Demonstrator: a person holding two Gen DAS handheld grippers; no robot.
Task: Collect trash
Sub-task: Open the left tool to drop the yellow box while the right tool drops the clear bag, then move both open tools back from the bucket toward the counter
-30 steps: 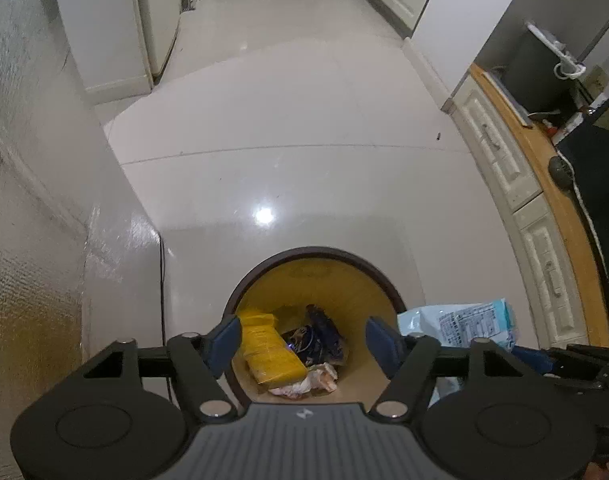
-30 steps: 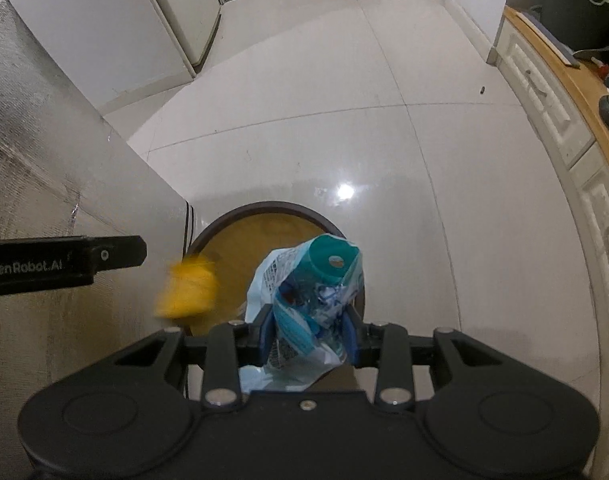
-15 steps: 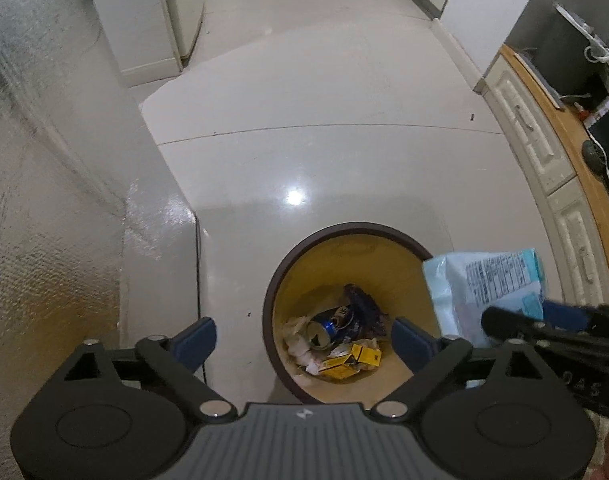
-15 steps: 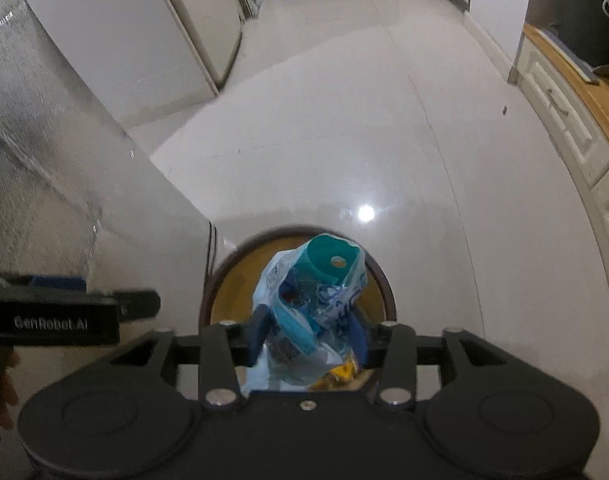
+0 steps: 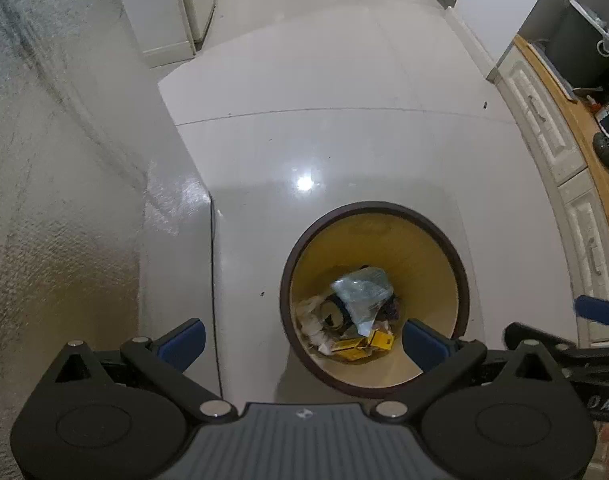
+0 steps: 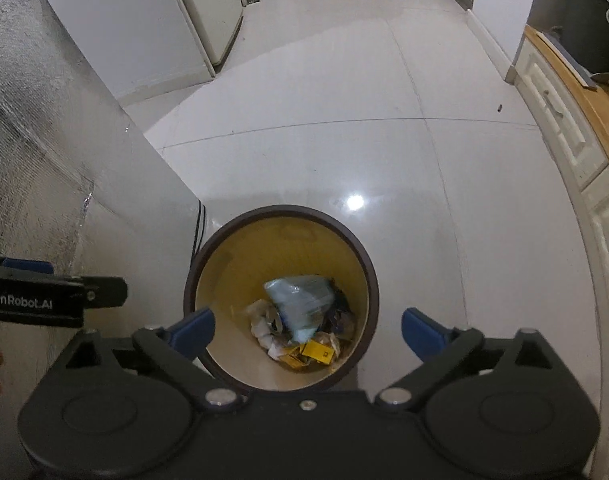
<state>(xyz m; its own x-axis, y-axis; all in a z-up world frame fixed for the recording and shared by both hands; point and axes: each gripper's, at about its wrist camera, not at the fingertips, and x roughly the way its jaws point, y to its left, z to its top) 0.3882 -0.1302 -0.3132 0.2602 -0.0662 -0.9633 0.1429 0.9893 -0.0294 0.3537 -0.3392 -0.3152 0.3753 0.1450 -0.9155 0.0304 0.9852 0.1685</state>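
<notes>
A round bin (image 5: pixel 374 205) with a dark rim and yellow inside stands on the floor below both grippers. In it lie a pale blue-and-white plastic bag (image 5: pixel 362 292), yellow cartons (image 5: pixel 364 346) and crumpled paper. My left gripper (image 5: pixel 304 342) hangs above the bin's left edge, its jaws opening with nothing between them. My right gripper (image 6: pixel 307 332) is over the same bin (image 6: pixel 284 210), its jaws also opening and empty. The bag (image 6: pixel 300 304) lies on top of the trash, above a yellow carton (image 6: pixel 318 352).
A foil-covered surface (image 5: pixel 44 200) rises at the left, close to the bin. White cabinets (image 6: pixel 176 20) stand at the back left. A wooden counter with white drawers (image 5: pixel 576 152) runs along the right. Glossy white tiled floor (image 5: pixel 344 80) stretches ahead.
The right gripper opened and the blue-and-white bag dropped from it into the bin. The left gripper opened wider, and the yellow carton it let go of now lies in the bin.
</notes>
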